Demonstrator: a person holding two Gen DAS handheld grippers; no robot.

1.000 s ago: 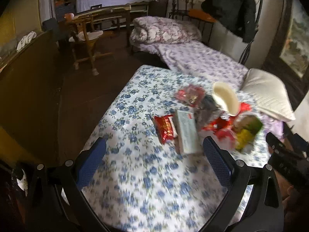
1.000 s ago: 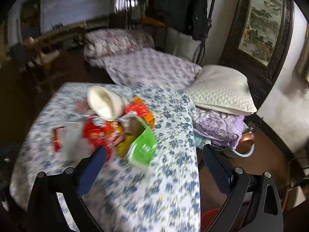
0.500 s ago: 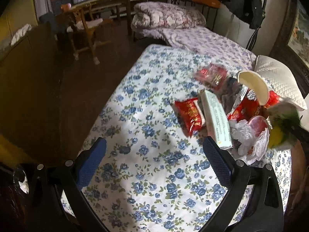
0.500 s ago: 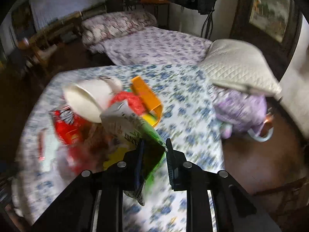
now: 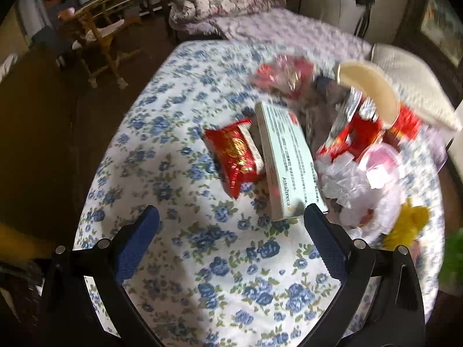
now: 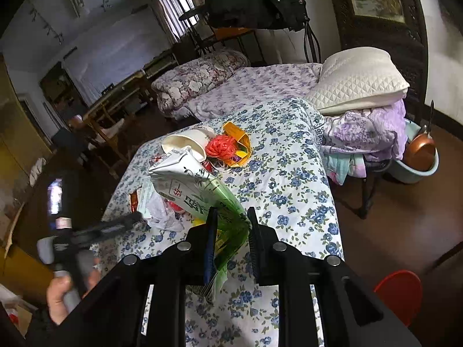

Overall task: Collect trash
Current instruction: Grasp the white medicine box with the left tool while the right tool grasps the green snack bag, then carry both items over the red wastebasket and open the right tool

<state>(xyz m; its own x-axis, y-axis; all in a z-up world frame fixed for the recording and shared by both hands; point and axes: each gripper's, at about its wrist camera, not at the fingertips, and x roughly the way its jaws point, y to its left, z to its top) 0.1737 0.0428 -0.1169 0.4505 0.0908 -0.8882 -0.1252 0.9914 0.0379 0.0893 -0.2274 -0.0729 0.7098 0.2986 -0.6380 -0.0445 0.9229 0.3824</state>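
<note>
Progress: early. One item is in hand, the rest of the pile is untouched.

Right gripper (image 6: 230,222) is pinching a green-and-white drink carton (image 6: 194,185) near its base, lifted clear of the floral tablecloth (image 6: 289,179). Left gripper (image 5: 231,225) is spread wide, holding nothing, hovering over the cloth just short of the white AstraZeneca box (image 5: 285,156).

Still on the table: red snack packet (image 5: 235,154) touching the box's left side, crumpled clear plastic bag (image 5: 347,179), paper cup (image 6: 185,144) on its side, red foil wrappers (image 5: 356,133), orange packet (image 6: 237,141), something yellow (image 5: 408,225) at the right edge, too blurred to name. All bunched together mid-table.

No bin is confirmed. A red round container (image 6: 398,297) sits on the floor off the table's near right corner; likely the drop target, but that's a guess.

Clearance: the near half of the cloth is bare, so the left side has open approach. The table's right edge drops to open floor. Pillow (image 6: 358,78) and bedding crowd the far right corner. The two grippers are near each other over the pile, so collision is the main risk.
</note>
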